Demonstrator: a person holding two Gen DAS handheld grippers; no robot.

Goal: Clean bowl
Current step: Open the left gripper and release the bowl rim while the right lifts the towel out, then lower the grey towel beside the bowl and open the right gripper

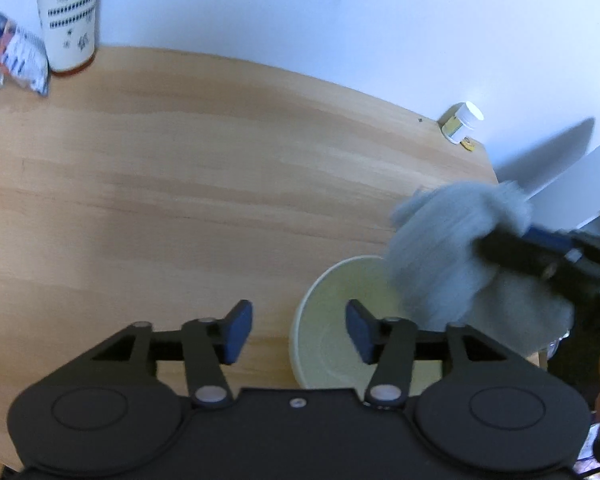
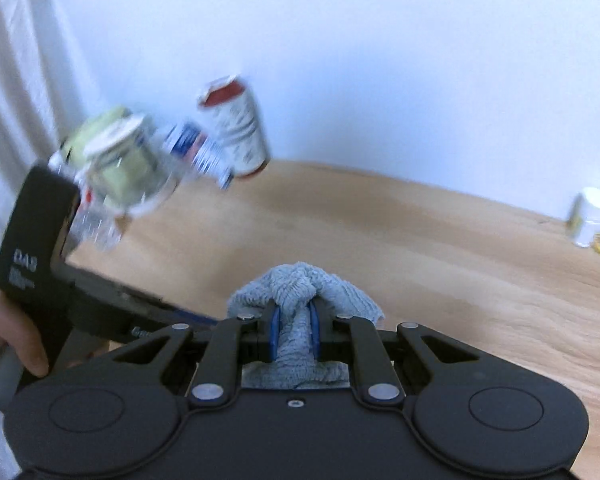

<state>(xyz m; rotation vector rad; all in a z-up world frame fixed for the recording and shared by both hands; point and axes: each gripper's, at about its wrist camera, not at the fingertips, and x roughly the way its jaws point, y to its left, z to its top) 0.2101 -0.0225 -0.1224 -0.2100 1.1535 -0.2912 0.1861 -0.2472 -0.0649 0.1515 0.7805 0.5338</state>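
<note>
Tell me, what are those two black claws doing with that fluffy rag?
A person is cleaning a bowl on a wooden table with two hand-held claws. The right claw is shut on a grey rag and holds it above the bowl. The left claw is open and empty, with the bowl's rim showing between its fingers.

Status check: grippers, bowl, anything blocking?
Left gripper open, empty, beside bowl. Right gripper shut on cloth, above bowl. Bowl on table. Nothing blocking.

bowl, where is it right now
In the left wrist view the bowl sits on the wooden table at lower right, near the table's front edge, partly behind the open left gripper and under the grey cloth.
</note>
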